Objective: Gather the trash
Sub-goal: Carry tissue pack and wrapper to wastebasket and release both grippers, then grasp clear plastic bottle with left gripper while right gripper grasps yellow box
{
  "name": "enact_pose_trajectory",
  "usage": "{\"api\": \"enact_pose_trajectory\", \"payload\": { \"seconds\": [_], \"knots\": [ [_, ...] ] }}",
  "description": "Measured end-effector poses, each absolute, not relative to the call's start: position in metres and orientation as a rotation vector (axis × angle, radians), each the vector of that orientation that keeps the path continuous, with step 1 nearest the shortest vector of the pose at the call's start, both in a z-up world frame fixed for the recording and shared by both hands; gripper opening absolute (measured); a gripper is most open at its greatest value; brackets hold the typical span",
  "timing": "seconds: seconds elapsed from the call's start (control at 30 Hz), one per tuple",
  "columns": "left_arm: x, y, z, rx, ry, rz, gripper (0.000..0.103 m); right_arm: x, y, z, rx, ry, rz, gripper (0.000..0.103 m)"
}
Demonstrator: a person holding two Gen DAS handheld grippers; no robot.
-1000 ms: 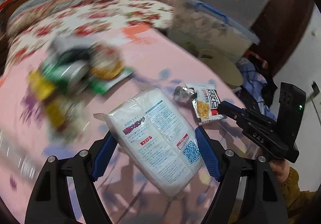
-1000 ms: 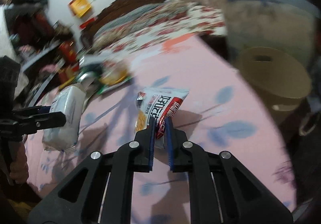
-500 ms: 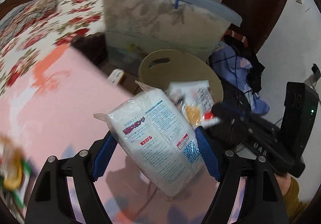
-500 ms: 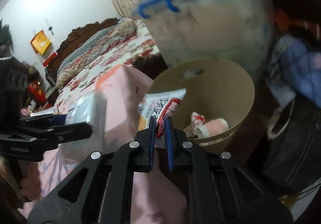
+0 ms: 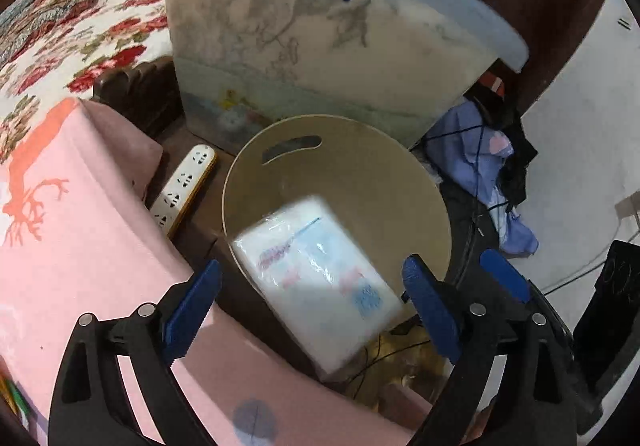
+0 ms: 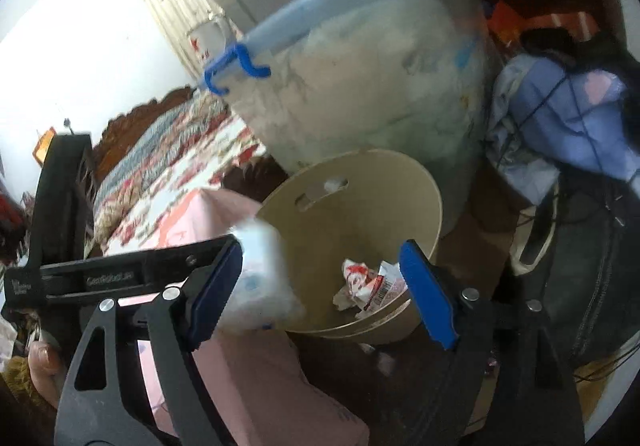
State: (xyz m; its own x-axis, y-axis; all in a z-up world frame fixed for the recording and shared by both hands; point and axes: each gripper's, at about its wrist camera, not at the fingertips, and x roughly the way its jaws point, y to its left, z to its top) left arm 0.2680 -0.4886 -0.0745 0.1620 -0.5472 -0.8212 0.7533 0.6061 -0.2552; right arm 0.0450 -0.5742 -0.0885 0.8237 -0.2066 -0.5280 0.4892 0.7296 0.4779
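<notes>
A tan round bin (image 5: 360, 174) stands on the floor beside the pink-covered table (image 5: 80, 246); it also shows in the right wrist view (image 6: 372, 198). My left gripper (image 5: 316, 302) is open above the bin. A white plastic package (image 5: 316, 278), blurred, is loose between its fingers, over the bin's near rim; it also shows in the right wrist view (image 6: 260, 286). My right gripper (image 6: 320, 286) is open and empty above the bin. Red-and-white wrappers (image 6: 368, 282) lie in the bin's bottom.
A large clear storage tub with a blue handle (image 5: 320, 46) stands behind the bin. A white power strip (image 5: 184, 186) lies between table and bin. Blue clothes and cables (image 5: 488, 166) lie to the right. A floral bed (image 5: 60, 34) is at the left.
Both grippers opened over the bin. The white package left the left gripper's fingers and is dropping. The red-and-white snack wrapper left the right gripper and lies in the bin.
</notes>
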Motion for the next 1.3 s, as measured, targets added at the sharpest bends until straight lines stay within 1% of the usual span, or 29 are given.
{"api": "enact_pose_trajectory", "payload": {
  "seconds": [0.1,0.23,0.3,0.4,0.57,0.8,0.93,1.13,1.23,1.27,1.3],
  "knots": [
    [0.263,-0.481,-0.061,0.233,1.036,-0.952,0.089,0.035,-0.571,-0.085,0.698,0.420,-0.417,0.080],
    [0.254,-0.451,-0.027,0.133,0.978,-0.960,0.089,0.023,-0.555,-0.078,0.727,0.386,-0.395,0.079],
    [0.243,-0.424,-0.010,0.072,0.952,-0.969,0.089,0.020,-0.546,-0.075,0.726,0.384,-0.378,0.077],
    [0.217,-0.386,0.000,0.058,0.925,-0.978,0.089,0.020,-0.528,-0.071,0.716,0.391,-0.333,0.072],
    [0.171,-0.316,-0.006,0.132,0.885,-0.937,0.089,0.037,-0.489,-0.071,0.706,0.449,-0.220,0.059],
    [0.131,-0.183,-0.023,0.094,0.925,-0.805,0.088,0.074,-0.411,-0.065,0.633,0.530,-0.033,0.058],
    [0.130,-0.101,-0.018,-0.031,0.935,-0.661,0.088,0.100,-0.346,-0.058,0.560,0.588,0.115,0.060],
    [0.151,0.041,-0.013,-0.368,0.890,-0.291,0.088,0.130,-0.239,-0.055,0.446,0.680,0.326,0.060],
    [0.158,0.077,-0.022,-0.470,0.905,-0.230,0.088,0.137,-0.173,-0.056,0.292,0.718,0.414,0.057],
    [0.160,0.084,-0.027,-0.480,0.917,-0.216,0.088,0.140,-0.160,-0.057,0.261,0.728,0.423,0.053],
    [0.161,0.089,-0.031,-0.489,0.927,-0.212,0.088,0.146,-0.141,-0.060,0.223,0.751,0.442,0.052]
  ]
}}
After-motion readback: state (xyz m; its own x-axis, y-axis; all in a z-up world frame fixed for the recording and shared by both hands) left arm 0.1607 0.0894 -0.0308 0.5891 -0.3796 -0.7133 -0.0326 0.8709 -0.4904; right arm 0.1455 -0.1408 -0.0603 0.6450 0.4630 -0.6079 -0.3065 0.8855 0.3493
